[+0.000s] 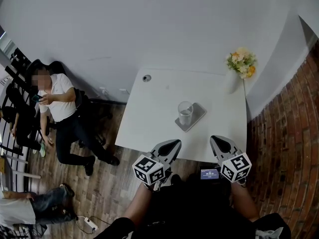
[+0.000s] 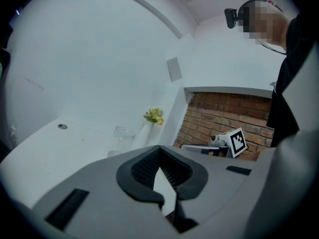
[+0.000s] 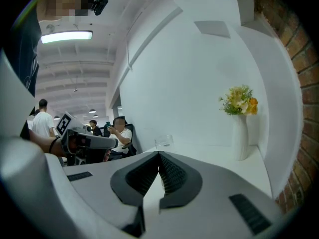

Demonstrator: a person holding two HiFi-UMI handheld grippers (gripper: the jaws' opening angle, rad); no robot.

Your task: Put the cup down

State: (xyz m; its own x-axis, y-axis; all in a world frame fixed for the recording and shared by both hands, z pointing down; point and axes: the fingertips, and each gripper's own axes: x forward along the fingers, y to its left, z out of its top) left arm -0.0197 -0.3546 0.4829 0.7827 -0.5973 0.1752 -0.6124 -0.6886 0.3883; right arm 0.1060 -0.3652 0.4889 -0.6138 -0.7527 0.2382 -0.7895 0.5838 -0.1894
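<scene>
A clear glass cup (image 1: pixel 185 112) stands upright on a grey square mat (image 1: pixel 197 117) near the front middle of the white table (image 1: pixel 149 118). The cup (image 2: pixel 123 136) shows beyond the left jaws, and the same cup (image 3: pixel 163 142) beyond the right jaws. My left gripper (image 1: pixel 174 143) is at the table's near edge, left of the cup and apart from it, shut and empty. My right gripper (image 1: pixel 215 139) hovers at the near edge to the cup's right, also shut with nothing between its fingertips. In their own views the left gripper (image 2: pixel 159 148) and the right gripper (image 3: pixel 159 154) show tips that meet.
A white vase of yellow flowers (image 1: pixel 241 63) stands at the table's far right corner by a brick wall (image 1: pixel 289 133). A small round grommet (image 1: pixel 146 77) sits at the far left of the table. A seated person (image 1: pixel 60 113) is on the left, beside the table.
</scene>
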